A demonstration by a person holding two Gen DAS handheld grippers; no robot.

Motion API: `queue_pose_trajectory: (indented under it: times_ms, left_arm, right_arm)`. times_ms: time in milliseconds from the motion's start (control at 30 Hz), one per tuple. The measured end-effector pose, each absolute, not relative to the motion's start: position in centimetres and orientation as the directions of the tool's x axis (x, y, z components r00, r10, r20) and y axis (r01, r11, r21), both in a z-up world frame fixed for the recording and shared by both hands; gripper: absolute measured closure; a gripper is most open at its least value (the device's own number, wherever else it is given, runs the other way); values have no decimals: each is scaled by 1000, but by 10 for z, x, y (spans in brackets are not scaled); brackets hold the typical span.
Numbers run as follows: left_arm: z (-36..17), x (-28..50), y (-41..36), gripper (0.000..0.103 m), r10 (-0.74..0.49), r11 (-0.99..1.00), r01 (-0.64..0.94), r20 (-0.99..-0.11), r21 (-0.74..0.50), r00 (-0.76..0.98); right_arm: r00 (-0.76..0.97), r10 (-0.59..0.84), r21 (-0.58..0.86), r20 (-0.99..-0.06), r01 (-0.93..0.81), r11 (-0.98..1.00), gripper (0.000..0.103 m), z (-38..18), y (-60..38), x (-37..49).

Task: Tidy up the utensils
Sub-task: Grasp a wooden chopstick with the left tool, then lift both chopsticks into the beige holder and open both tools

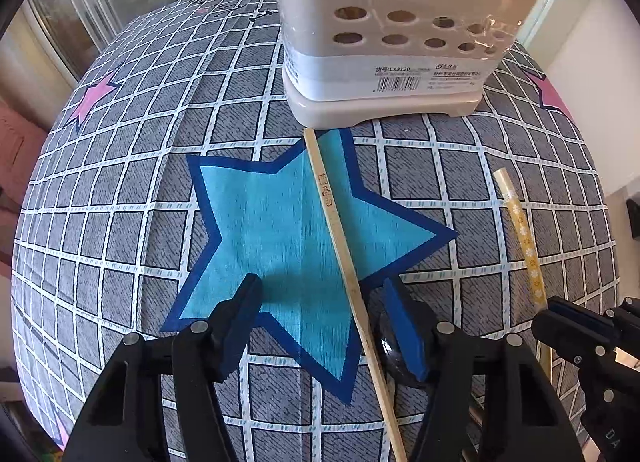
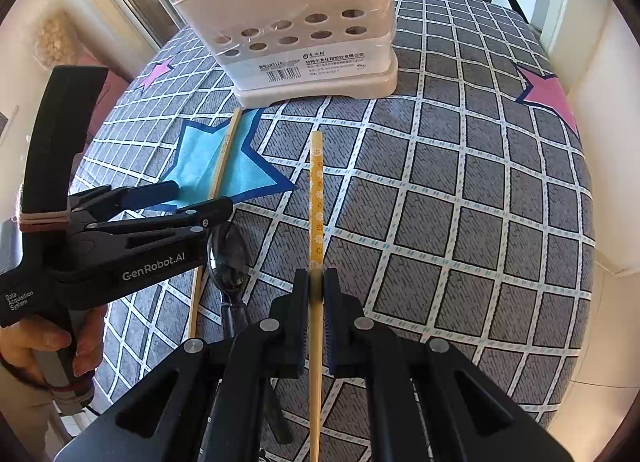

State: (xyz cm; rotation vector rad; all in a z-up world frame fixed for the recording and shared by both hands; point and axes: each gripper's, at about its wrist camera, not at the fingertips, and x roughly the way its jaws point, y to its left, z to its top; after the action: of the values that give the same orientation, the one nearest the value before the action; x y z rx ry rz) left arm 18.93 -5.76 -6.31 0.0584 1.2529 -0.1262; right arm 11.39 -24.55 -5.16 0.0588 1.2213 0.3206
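Observation:
A cream utensil holder (image 1: 384,42) (image 2: 296,38) with round holes stands at the back of the table, with several utensils inside. A plain wooden chopstick (image 1: 340,246) (image 2: 224,158) lies across a blue star. My left gripper (image 1: 324,298) (image 2: 200,194) is open, its jaws on either side of this chopstick, just above it. My right gripper (image 2: 316,282) (image 1: 560,318) is shut on a yellow flower-patterned chopstick (image 2: 317,198) (image 1: 520,238) that points toward the holder. A dark spoon (image 2: 228,258) (image 1: 394,354) lies under the left gripper.
The table is covered with a grey checked cloth (image 2: 460,190) with a blue star (image 1: 272,230) and pink stars (image 2: 548,98). Windows and a wall stand behind the table. The person's hand (image 2: 48,346) holds the left gripper's handle.

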Motion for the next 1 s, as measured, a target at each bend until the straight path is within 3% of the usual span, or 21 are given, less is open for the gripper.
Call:
queue_pose_trajectory:
  times_ms: [233, 300, 400, 667, 1000]
  left_arm:
    - [-66, 200, -60, 16, -65, 992, 124, -953, -28, 297]
    - [-63, 201, -61, 43, -71, 991, 133, -950, -32, 305]
    - [-60, 200, -57, 65, -83, 990, 131, -948, -44, 307]
    - [-56, 176, -31, 66, -125, 991, 86, -912, -98, 391]
    - [-13, 127, -16, 66, -171, 985, 105, -794, -135, 584]
  right_arm:
    - [312, 282, 224, -907, -209, 952, 95, -48, -250, 110]
    - [313, 284, 225, -906, -209, 952, 95, -46, -252, 109]
    - [316, 285, 227, -905, -209, 951, 95, -44, -253, 108]
    - [331, 294, 233, -897, -211, 949, 95, -37, -256, 102]
    - [380, 338, 270, -861, -222, 937, 95, -26, -261, 96]
